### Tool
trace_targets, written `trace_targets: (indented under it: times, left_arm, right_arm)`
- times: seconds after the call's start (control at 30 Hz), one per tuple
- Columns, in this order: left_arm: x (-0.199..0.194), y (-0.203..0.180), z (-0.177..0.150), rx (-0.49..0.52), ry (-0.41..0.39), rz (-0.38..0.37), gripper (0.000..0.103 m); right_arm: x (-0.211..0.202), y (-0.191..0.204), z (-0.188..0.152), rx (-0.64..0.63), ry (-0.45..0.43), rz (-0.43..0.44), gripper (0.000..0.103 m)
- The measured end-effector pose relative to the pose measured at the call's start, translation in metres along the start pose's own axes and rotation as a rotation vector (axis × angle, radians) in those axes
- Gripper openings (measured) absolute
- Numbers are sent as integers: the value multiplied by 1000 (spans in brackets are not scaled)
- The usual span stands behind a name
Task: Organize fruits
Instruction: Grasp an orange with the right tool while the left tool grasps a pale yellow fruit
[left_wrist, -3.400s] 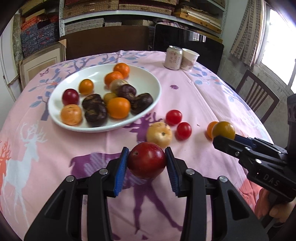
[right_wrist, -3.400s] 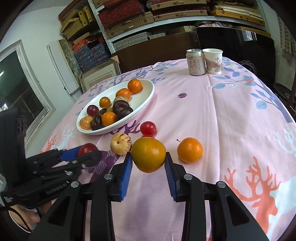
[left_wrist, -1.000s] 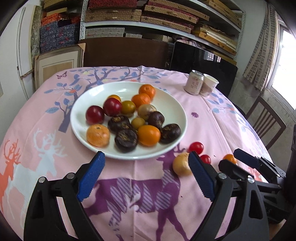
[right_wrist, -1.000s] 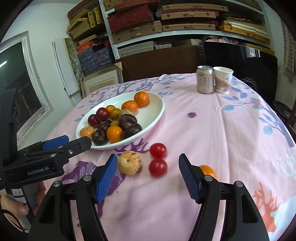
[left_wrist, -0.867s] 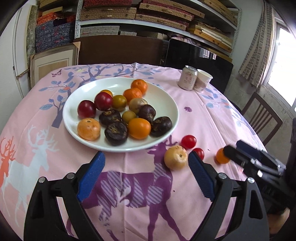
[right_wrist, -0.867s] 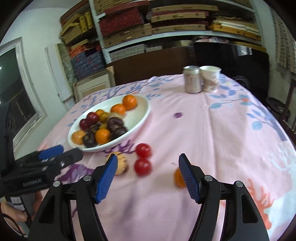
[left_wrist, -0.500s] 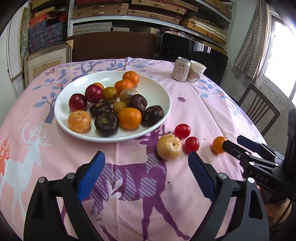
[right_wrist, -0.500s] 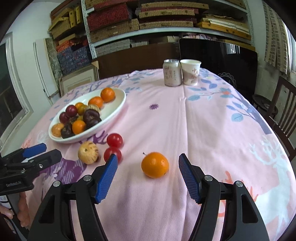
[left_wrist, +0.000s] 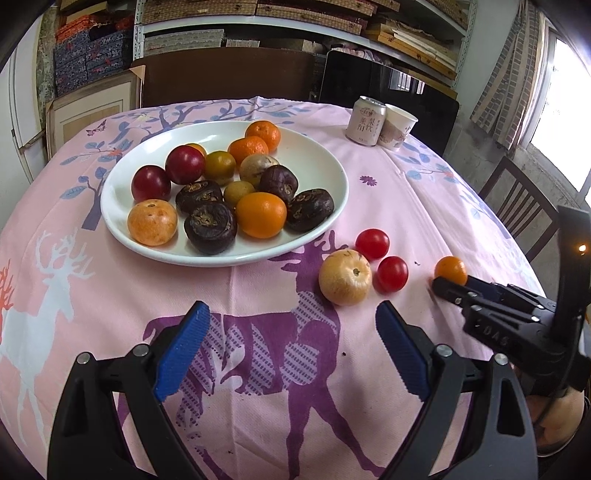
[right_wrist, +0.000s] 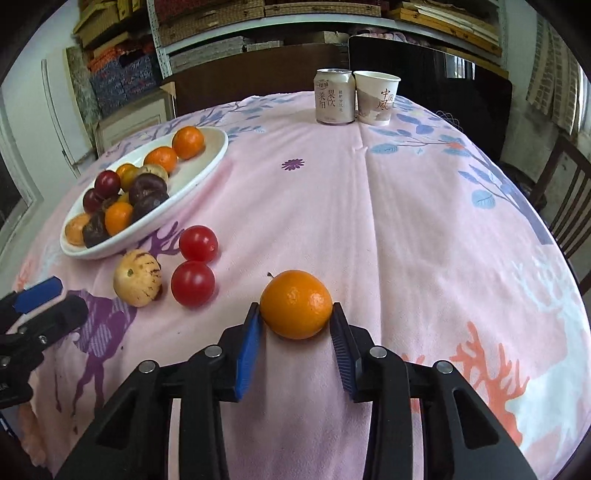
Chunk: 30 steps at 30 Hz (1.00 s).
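A white plate (left_wrist: 325, 162) (right_wrist: 218, 151) holds several oranges, red plums and dark fruits. On the pink cloth beside it lie a pale striped fruit (left_wrist: 344, 277) (right_wrist: 137, 277), two red tomatoes (left_wrist: 372, 243) (left_wrist: 392, 273) (right_wrist: 198, 243) (right_wrist: 192, 283) and an orange (left_wrist: 450, 270) (right_wrist: 296, 303). My right gripper (right_wrist: 295, 325) is shut on the orange, which rests on the cloth. My left gripper (left_wrist: 291, 347) is wide open and empty above the cloth, in front of the plate.
A drink can (left_wrist: 365, 120) (right_wrist: 333, 96) and a paper cup (left_wrist: 397, 126) (right_wrist: 376, 96) stand at the table's far side. A wooden chair (left_wrist: 524, 206) stands at the right. Shelves with boxes fill the back wall.
Both grippers put their fruit on the plate and opened. The right gripper then came down around the orange on the cloth and closed on it. The left gripper drew back a little.
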<state>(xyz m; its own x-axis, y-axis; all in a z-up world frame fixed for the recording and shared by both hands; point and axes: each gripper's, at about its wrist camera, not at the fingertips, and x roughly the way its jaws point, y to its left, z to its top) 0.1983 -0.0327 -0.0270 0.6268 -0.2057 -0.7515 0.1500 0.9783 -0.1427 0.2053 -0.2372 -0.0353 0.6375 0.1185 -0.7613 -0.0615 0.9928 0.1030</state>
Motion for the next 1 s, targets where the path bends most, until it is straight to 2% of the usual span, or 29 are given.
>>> trace_targets:
  times: [0.07,0.17,0.5,0.63,0.7,0.83,1.0]
  left_arm:
    - [3,-1,-1,2,8,-1,89]
    - [7,-6,-2,13,20,2,89]
    - [26,-35,0,65,59,12,89]
    - [42,-41,6,55,94,19,72]
    - [47,-41,10,39,94,25,71]
    - [50,-42,15,44,80,17,40]
    - [39,-41,14,45,70,1,38]
  right_arm:
    - [-8,-4,0,15,-30,8,38]
    - [-17,-6,0,31,-53,65,38]
    - [-32,-1,-1,24,-71,155,38]
    - [-35,-1,0,24,-76,178,38]
    - [-35,0,-1,25,-74,186,38]
    - [-35,1,-2,21,-70,198,38]
    - [-34,2,-2,19,-68,202,38]
